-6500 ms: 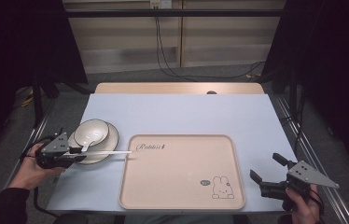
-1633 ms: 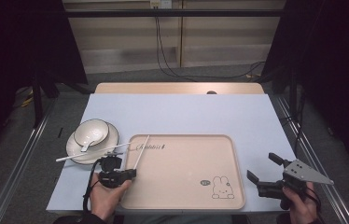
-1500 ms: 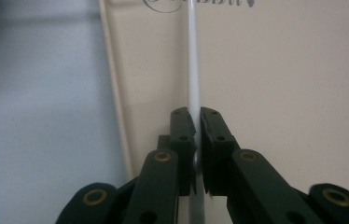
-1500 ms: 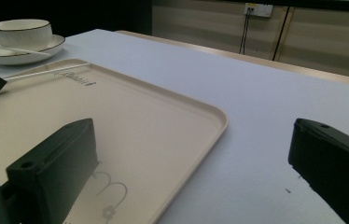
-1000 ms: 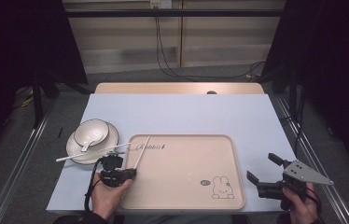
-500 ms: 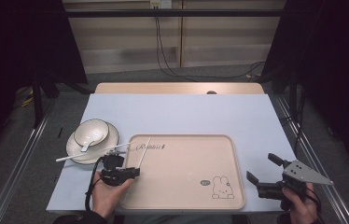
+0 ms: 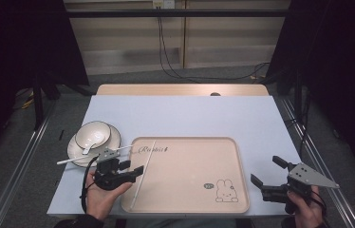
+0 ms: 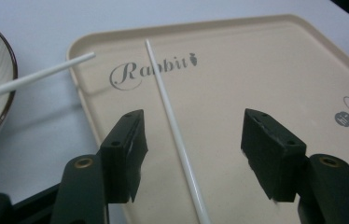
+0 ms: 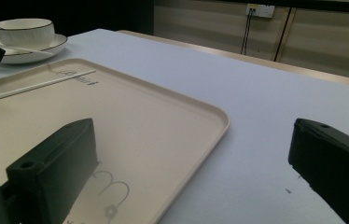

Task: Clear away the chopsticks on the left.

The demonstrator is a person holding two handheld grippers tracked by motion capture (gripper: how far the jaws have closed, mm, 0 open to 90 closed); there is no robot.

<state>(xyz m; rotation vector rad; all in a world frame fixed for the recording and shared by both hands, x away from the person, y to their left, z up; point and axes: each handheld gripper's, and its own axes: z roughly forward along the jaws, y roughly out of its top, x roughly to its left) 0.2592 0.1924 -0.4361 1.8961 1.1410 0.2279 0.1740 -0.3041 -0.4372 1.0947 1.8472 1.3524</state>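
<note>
Two claws, left point(image 8: 191, 140) and right point(image 9: 200, 172), both agape; chopstick point(image 8: 172, 121) cut off below frame edge.

**Lighting and picture quality**

Light fell from above; the tabletop point(image 7: 180, 114) was evenly bright, its surroundings near black. Shadows were soft and short, one beneath the chopstick point(image 8: 32, 77) overhanging the tray point(image 8: 266, 70). No harsh glare. High view sharp. In both gripper views the near black jaws were soft and out of focus, grain mild.
</note>
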